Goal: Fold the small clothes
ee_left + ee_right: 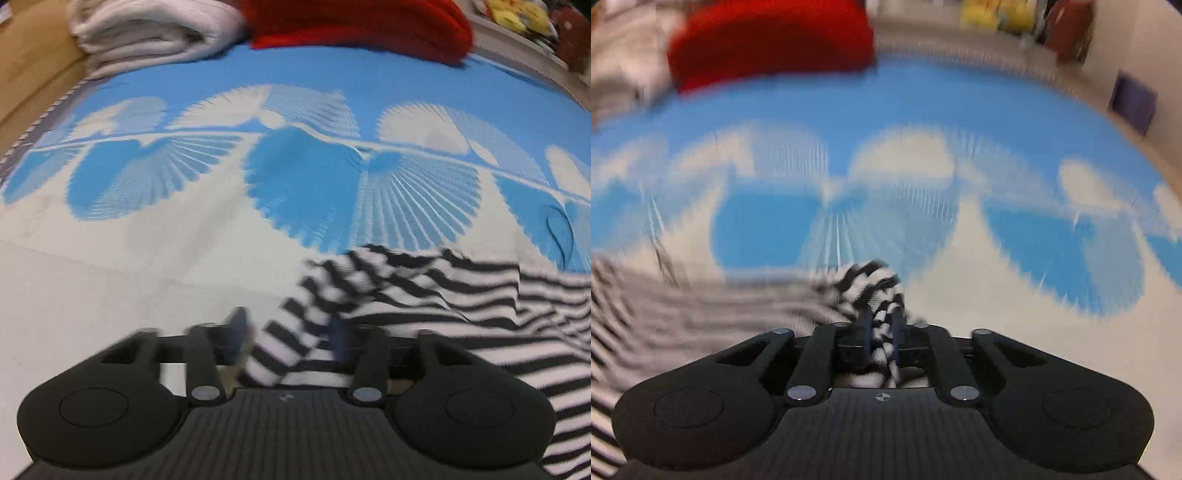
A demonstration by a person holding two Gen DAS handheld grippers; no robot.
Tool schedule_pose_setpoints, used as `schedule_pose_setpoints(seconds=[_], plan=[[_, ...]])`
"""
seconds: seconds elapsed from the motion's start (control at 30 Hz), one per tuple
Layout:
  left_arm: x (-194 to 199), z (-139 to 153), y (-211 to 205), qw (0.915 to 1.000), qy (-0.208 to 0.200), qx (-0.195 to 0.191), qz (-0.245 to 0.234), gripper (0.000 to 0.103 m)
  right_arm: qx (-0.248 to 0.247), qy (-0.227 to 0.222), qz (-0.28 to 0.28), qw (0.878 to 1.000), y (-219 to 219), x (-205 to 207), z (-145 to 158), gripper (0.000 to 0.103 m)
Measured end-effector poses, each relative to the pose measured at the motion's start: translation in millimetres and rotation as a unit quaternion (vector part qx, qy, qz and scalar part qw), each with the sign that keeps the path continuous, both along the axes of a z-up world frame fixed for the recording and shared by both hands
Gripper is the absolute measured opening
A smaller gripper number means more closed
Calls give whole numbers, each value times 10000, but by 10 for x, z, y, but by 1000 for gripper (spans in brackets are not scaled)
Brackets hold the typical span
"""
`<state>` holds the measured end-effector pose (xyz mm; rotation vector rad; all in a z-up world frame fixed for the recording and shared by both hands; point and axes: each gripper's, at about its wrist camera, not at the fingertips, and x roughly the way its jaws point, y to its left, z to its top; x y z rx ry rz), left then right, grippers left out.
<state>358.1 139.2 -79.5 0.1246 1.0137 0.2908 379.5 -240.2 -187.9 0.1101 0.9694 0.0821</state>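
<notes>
A black-and-white striped garment (pixel 461 314) lies rumpled on a blue-and-white patterned bedspread (pixel 166 258), at the lower right of the left wrist view. One striped edge runs up between the fingers of my left gripper (pixel 288 336), whose jaws stand well apart without pressing on it. In the right wrist view the garment (pixel 701 306) spreads to the lower left, blurred. A bunched corner of it is pinched in the narrow gap of my right gripper (pixel 881 332).
At the far edge of the bedspread (pixel 960 92) sit a red cushion (pixel 354 26) and a folded white blanket (pixel 147 33). Yellow items (pixel 997 14) stand on a shelf beyond. A tan headboard or wall (pixel 29 66) is at the far left.
</notes>
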Motion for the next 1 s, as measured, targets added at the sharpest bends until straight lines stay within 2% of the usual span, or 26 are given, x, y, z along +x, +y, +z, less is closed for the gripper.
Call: schedule_pose_setpoints(seconds=[0.1,0.2,0.27,0.33,0.4,0.47,0.53,0.6,0.63,0.67,0.7,0.73,0.83,0.9,1.0], plan=[[-124,253,104,9985,-203,-512,-42,56,-182,-222,-20,9996,-4,-79,177,37],[-291,491,206,9947,-206,-984,-210,56,362,-574,-319,9972,-253,-313,496,41],[-422,687,275,9958,-156,-889,-156,56,765,-607,-458,9942,-479,-494,648,41],[-650,939,339,9962,-298,-791,-228,55,958,-599,-627,9916,-706,-678,815,41],[-869,1126,379,9949,-433,-867,-284,54,1187,-596,-860,9874,-967,-869,927,42],[-1137,1214,483,9928,-461,-1086,-222,48,1432,-490,-964,9838,-1161,-1076,960,43],[-1355,1155,574,9910,-364,-1285,-55,45,1563,-325,-954,9825,-1248,-1279,931,44],[-1507,963,657,9898,-165,-1405,170,45,1548,-166,-922,9835,-1260,-1431,821,44],[-1554,822,693,9882,87,-1509,241,45,1537,-71,-920,9838,-1246,-1499,732,44],[-1544,700,711,9856,582,-1553,337,42,1573,43,-891,9835,-1224,-1555,618,44],[-1540,631,697,9829,798,-1620,348,40,1589,214,-830,9836,-1207,-1613,524,44],[-1539,616,662,9822,807,-1675,261,41,1481,532,-779,9845,-1174,-1624,445,44],[-1498,546,555,9818,950,-1644,34,42,1554,345,-840,9837,-1158,-1673,463,45],[-1472,435,538,9811,1129,-1563,134,42,1503,458,-703,9851,-1112,-1660,404,50],[-1450,377,575,9807,1210,-1491,357,42,1409,899,-534,9845,-1060,-1631,239,51]])
